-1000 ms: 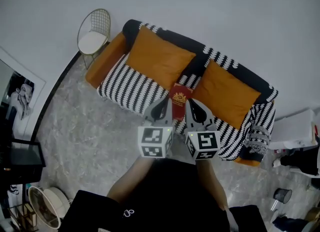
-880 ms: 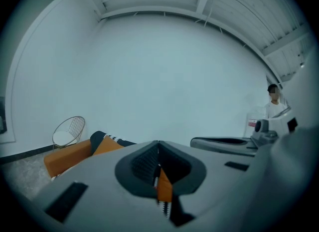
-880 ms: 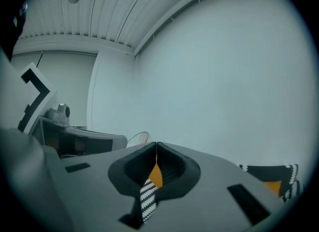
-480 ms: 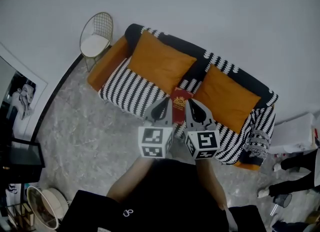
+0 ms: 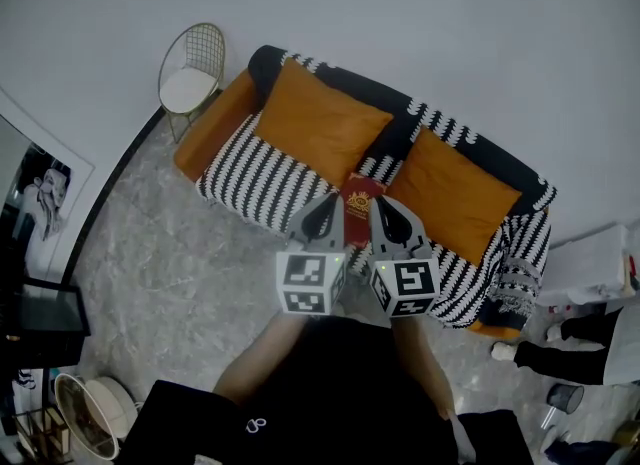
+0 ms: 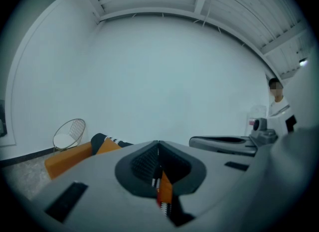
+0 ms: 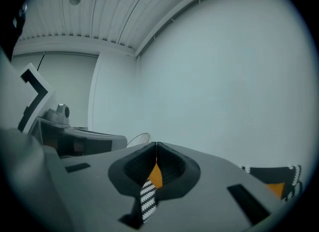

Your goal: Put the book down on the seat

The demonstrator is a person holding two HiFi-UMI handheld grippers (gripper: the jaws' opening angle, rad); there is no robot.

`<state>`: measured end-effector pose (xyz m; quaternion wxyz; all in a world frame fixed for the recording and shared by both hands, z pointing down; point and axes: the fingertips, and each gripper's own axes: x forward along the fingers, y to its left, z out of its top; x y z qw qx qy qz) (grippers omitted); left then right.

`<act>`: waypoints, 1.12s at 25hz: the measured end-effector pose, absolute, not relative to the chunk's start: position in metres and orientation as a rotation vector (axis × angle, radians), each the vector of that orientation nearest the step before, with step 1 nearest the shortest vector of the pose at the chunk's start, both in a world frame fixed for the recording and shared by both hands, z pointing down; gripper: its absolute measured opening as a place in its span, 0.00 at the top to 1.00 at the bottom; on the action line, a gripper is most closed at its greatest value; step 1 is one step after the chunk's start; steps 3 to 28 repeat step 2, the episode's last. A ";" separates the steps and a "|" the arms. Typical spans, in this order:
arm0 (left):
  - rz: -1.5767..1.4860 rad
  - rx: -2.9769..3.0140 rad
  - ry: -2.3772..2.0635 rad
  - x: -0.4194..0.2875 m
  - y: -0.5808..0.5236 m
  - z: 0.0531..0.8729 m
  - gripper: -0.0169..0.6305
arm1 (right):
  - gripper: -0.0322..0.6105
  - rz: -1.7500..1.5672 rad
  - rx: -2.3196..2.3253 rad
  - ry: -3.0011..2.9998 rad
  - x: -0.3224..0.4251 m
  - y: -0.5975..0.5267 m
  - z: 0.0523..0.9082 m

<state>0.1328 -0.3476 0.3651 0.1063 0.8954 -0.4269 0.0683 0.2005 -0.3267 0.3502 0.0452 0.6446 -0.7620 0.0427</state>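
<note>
A red book [image 5: 360, 198] with a gold emblem shows over the middle of the black-and-white striped sofa seat [image 5: 260, 178], in the gap between two orange cushions [image 5: 320, 123]. It sits between the tips of my two grippers. I cannot tell whether it rests on the seat or is pressed between them. The left gripper [image 5: 322, 211] is just left of the book and the right gripper [image 5: 385, 211] just right of it. Both are shut, their jaws meeting with nothing clamped, in the left gripper view [image 6: 158, 143] and the right gripper view [image 7: 156, 146]. Neither gripper view shows the book.
A gold wire chair [image 5: 190, 63] stands left of the sofa by the wall. A person's legs [image 5: 560, 358] are at the right edge near a small black bin [image 5: 565, 393]. A dark table [image 5: 40, 323] and a round fan [image 5: 85, 413] sit at the lower left.
The view has dropped slightly, so sofa and book sit a little lower in frame. The person at the right edge has stepped left. Both grippers stay shut beside the book.
</note>
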 end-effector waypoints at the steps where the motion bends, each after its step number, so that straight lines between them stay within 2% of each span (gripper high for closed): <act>1: 0.201 2.638 -1.257 0.133 -0.349 0.365 0.95 | 0.93 0.130 1.969 -2.328 0.201 -0.327 0.350; 28: 0.200 2.638 -1.258 0.133 -0.349 0.365 0.95 | 0.93 0.131 1.969 -2.328 0.201 -0.328 0.350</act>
